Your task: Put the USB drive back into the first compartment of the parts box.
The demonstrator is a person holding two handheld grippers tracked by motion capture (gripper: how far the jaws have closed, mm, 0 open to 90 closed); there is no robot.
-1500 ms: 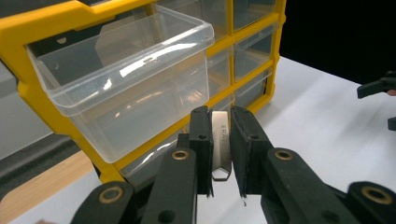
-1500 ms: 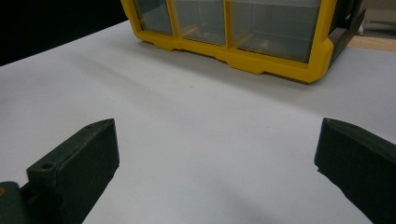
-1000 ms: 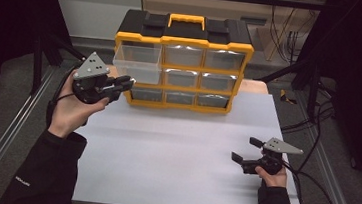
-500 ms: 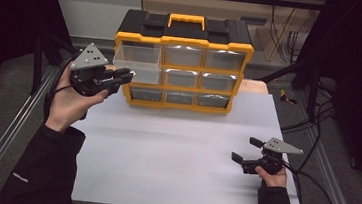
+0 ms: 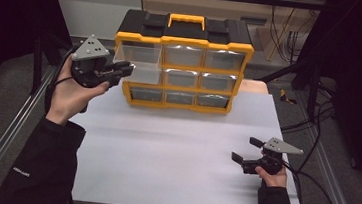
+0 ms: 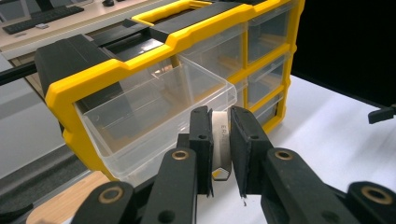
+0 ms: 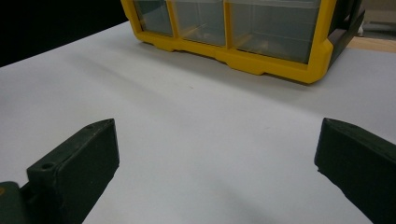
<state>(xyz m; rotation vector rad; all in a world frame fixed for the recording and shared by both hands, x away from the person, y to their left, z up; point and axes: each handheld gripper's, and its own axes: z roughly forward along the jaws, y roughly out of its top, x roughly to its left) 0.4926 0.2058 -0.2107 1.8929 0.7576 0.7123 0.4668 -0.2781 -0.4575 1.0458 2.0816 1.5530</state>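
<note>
White and bare across its middle, the worktop (image 5: 173, 156) carried a yellow-and-black drawer cabinet (image 5: 183, 62) against its far edge, with dark floor and cables off to the sides. I had the left gripper (image 5: 122, 70) raised at the cabinet's left end, near the far left corner of the worktop. In the left gripper view its fingers (image 6: 201, 140) were clamped together on a small pale flat piece (image 6: 220, 147) with printed letters along it, which I took for an eraser, though I could not read it fully. It stood upright between the pads, just in front of the clear top-left drawer (image 6: 159, 112), which was pulled out of its slot and stood open. The piece was close to the drawer's front corner; whether it touched the plastic I could not tell. My right gripper (image 5: 245, 149) rested low near the right edge of the worktop, well apart from the cabinet, its fingers (image 7: 79, 163) spread wide over bare white surface with nothing between them.
</note>
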